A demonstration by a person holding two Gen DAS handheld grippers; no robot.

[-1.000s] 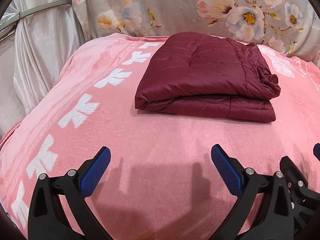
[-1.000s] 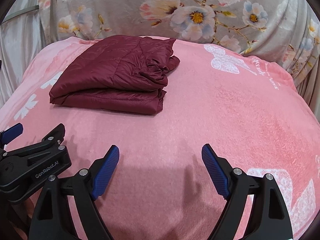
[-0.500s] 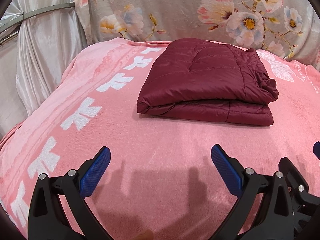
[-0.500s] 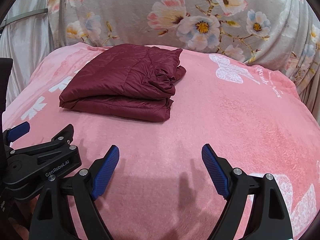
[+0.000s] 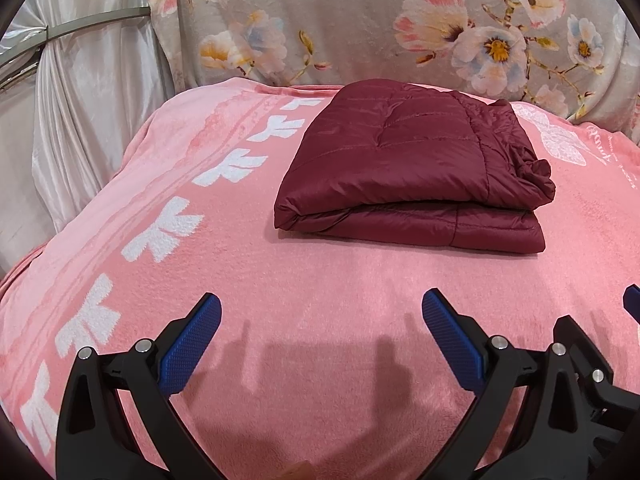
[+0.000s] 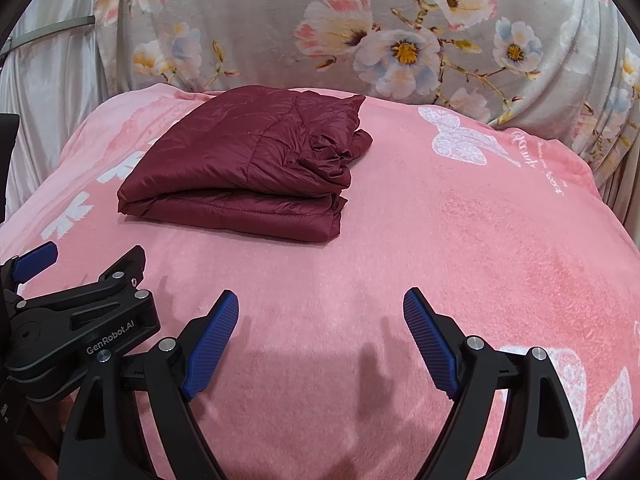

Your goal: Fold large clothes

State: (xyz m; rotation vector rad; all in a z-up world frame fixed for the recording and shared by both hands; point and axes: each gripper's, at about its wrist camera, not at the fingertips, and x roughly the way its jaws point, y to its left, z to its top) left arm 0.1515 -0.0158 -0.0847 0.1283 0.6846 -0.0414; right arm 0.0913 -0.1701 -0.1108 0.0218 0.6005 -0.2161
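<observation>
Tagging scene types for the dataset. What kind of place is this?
Most likely a bedroom or living room at home: a folded maroon jacket lies on a pink fleece blanket over a soft bed or sofa, a floral throw behind it, a satin curtain to one side.

You can read one clear brand: "GenRobot.AI", white letters on the black body of the left gripper [image 6: 80, 316], seen at the lower left of the right wrist view. It runs slantwise along the housing.

On the pink blanket [image 6: 400, 240] you have white cursive script beside the white butterfly print [image 6: 460, 140], at the far right edge. It lies upside down to you and curves with the cloth; too small and warped to make out the words. The same script shows in the left wrist view at the right edge of the blanket [image 5: 616, 152], equally unreadable.

No numbers or signs anywhere else.
</observation>
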